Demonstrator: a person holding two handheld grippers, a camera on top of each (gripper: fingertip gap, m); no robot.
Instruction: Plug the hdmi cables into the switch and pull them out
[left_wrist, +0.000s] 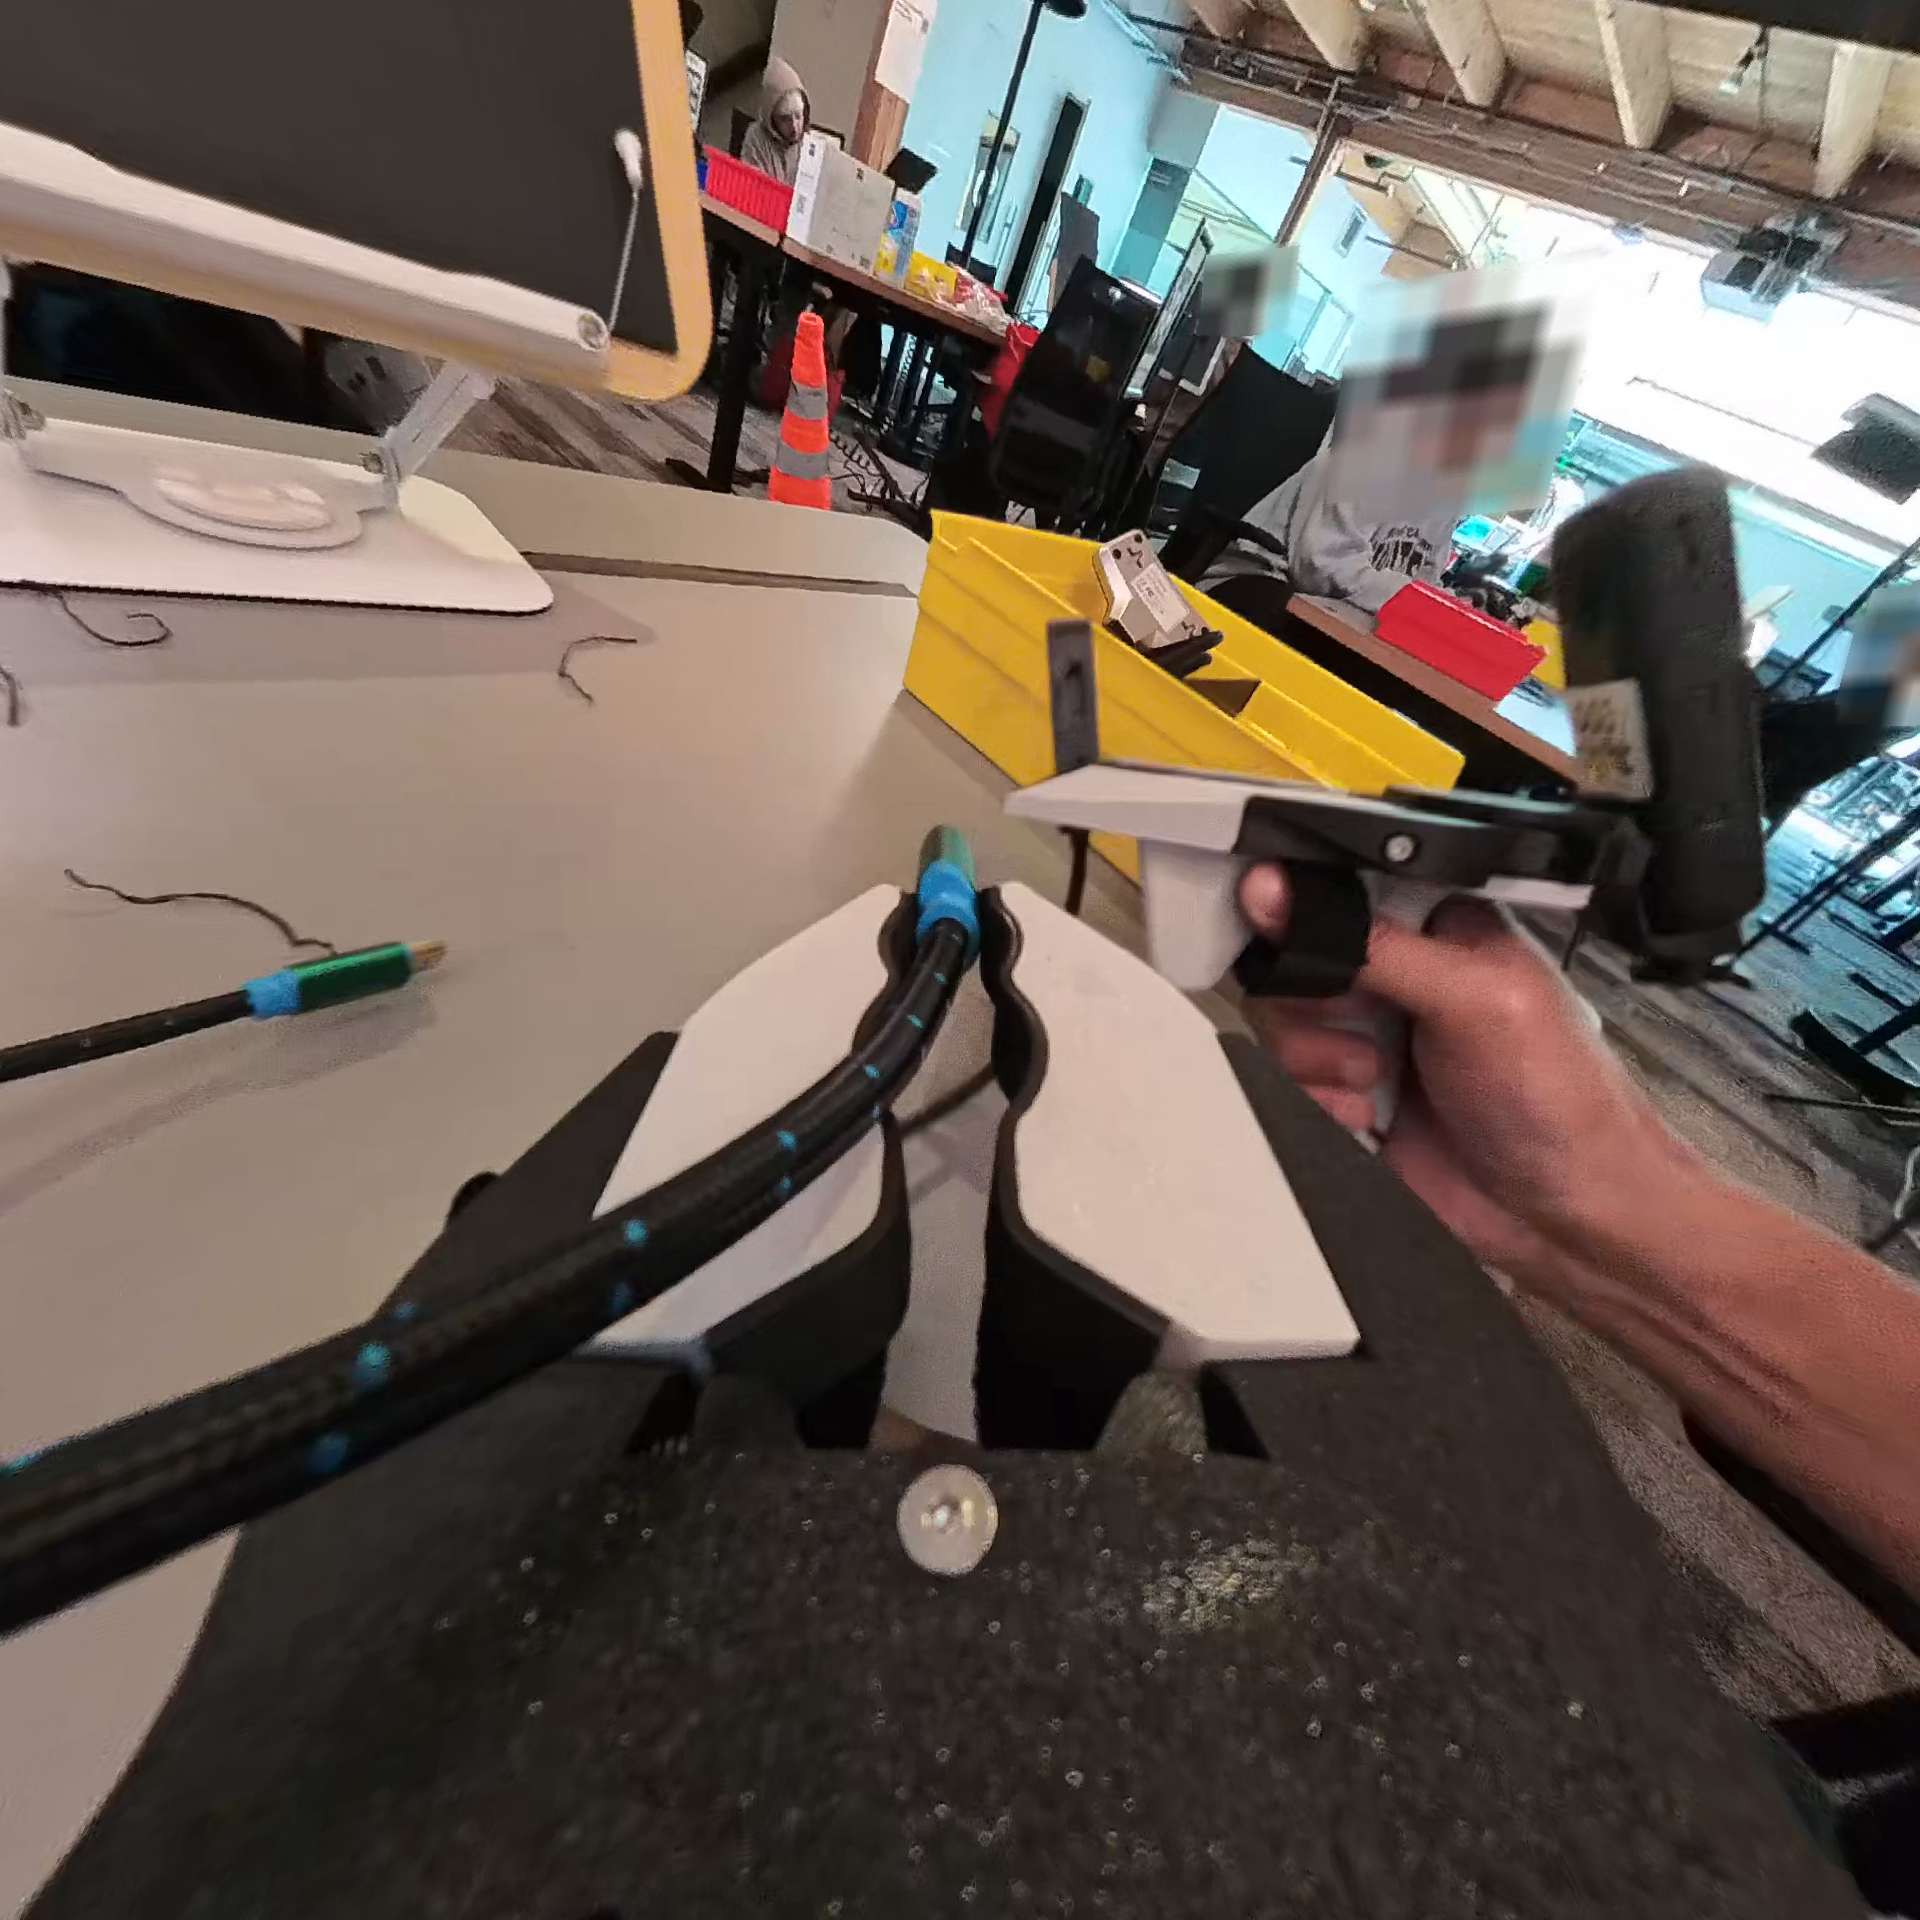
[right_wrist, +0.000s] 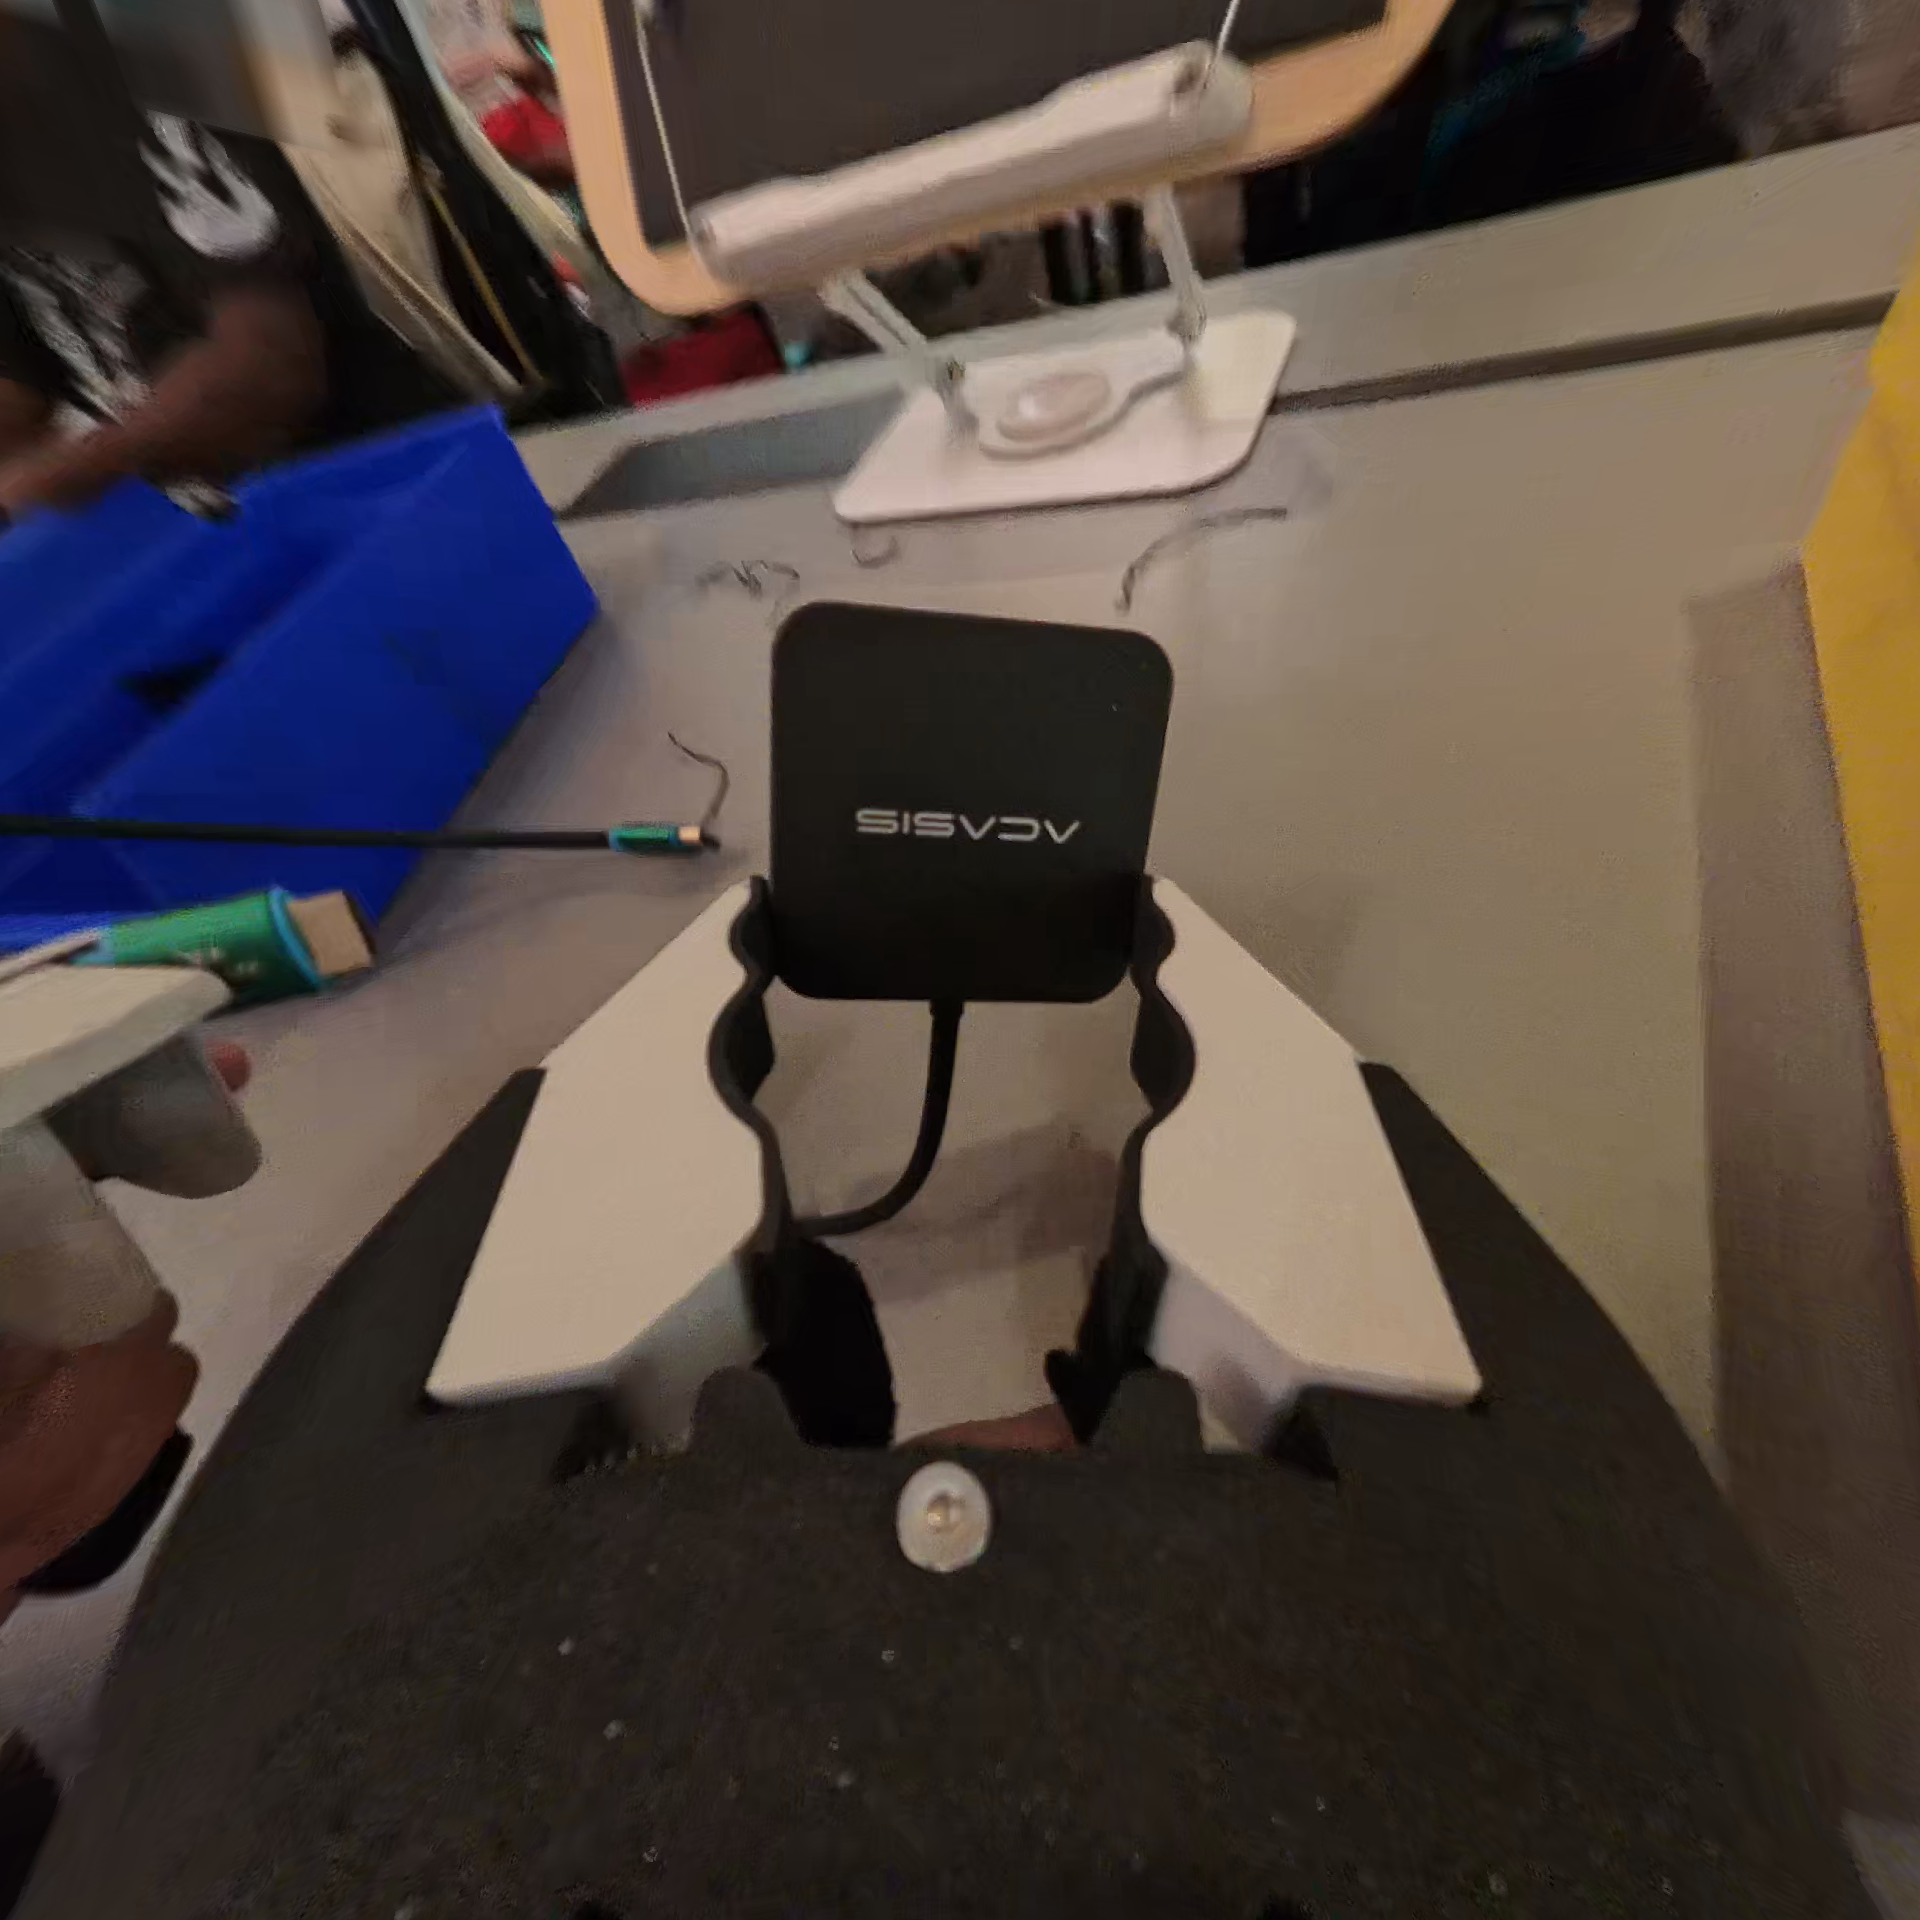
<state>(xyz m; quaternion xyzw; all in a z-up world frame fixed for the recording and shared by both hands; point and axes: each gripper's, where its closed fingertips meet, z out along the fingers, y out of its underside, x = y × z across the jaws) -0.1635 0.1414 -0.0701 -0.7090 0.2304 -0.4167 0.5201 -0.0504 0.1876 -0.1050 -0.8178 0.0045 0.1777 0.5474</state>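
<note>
My left gripper (left_wrist: 982, 914) is shut on a black braided HDMI cable (left_wrist: 644, 1226), just behind its green and blue plug (left_wrist: 948, 862). The plug points forward, held above the table. It also shows in the right wrist view (right_wrist: 260, 945), gold tip towards the switch and apart from it. My right gripper (right_wrist: 951, 904) is shut on the sides of a black square switch (right_wrist: 966, 769), held flat above the table, its short black lead (right_wrist: 930, 1132) hanging back between the fingers. A second HDMI cable (left_wrist: 343, 977) lies loose on the table (left_wrist: 520, 790), also seen in the right wrist view (right_wrist: 655, 836).
A white tablet stand (right_wrist: 1070, 436) stands at the back of the table. A yellow bin (left_wrist: 1091, 665) is on the right side, a blue bin (right_wrist: 270, 665) on the left. Thin dark threads (left_wrist: 208, 904) lie on the table. People sit at desks beyond.
</note>
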